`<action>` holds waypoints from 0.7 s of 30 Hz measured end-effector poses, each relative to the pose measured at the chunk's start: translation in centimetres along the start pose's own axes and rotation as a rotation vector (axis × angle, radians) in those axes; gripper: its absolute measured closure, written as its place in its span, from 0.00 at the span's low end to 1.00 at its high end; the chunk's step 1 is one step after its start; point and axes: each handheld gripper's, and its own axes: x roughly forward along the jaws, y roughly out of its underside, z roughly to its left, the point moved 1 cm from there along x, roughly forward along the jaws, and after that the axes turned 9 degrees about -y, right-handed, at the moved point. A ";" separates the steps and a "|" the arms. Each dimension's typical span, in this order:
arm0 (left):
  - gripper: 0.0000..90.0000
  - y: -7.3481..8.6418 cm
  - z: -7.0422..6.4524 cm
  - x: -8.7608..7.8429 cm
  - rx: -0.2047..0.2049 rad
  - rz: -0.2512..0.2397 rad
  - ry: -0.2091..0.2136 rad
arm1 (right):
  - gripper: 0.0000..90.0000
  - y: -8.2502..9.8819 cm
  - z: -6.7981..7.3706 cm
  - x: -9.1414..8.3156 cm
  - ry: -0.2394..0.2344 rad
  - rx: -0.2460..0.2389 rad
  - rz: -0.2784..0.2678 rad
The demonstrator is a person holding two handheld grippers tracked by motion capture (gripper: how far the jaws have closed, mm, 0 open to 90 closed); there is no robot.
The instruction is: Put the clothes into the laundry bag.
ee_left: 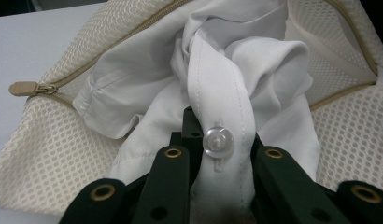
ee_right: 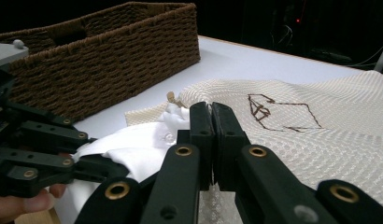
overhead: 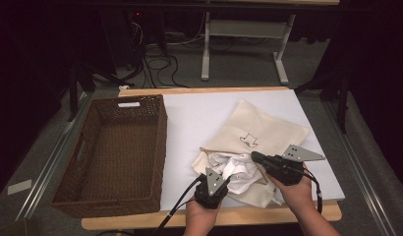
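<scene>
In the left gripper view, the shirt (ee_left: 217, 88) hides the tips of the left gripper (ee_left: 221, 140), and the mesh bag (ee_left: 54, 149) runs off the frame's edges. In the right gripper view, whether mesh lies between the closed fingers (ee_right: 201, 135) of the right gripper (ee_right: 211, 140) cannot be told, and the basket (ee_right: 110, 60) is cut off at the left.

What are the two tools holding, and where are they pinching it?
The left tool pinches the white shirt on its button strip, by a clear button. The right tool is shut on the mesh bag, at its open edge.
</scene>
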 end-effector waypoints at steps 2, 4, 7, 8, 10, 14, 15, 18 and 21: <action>0.89 -0.2 -0.3 0.9 -0.004 -0.008 -0.003 | 0.99 0.0 -0.1 -0.1 0.004 0.002 -0.002; 0.89 -0.2 -0.4 1.2 -0.002 -0.007 -0.005 | 0.99 0.1 -0.1 -0.1 0.005 0.008 -0.003; 0.89 -0.7 -0.7 2.4 -0.024 -0.023 -0.006 | 0.99 0.0 -0.2 -0.2 0.003 0.009 -0.004; 0.89 -0.9 -0.8 2.7 -0.028 -0.027 -0.007 | 0.99 0.0 -0.2 -0.2 0.003 0.007 -0.005; 0.89 -1.0 -0.8 2.9 -0.033 -0.030 -0.008 | 0.99 0.0 -0.2 -0.2 0.002 0.004 -0.005; 0.89 -1.7 -1.1 4.1 -0.026 -0.029 -0.013 | 0.99 0.0 -0.3 -0.3 0.005 0.011 -0.010; 0.89 -1.7 -1.1 4.1 -0.026 -0.029 -0.013 | 0.99 0.0 -0.3 -0.3 0.005 0.011 -0.010; 0.89 -2.0 -1.3 4.9 -0.019 -0.021 -0.019 | 0.99 0.0 -0.3 -0.4 0.007 0.012 -0.011; 0.88 -2.1 -1.5 5.6 -0.009 -0.009 -0.021 | 0.99 0.0 -0.3 -0.4 0.003 0.005 -0.008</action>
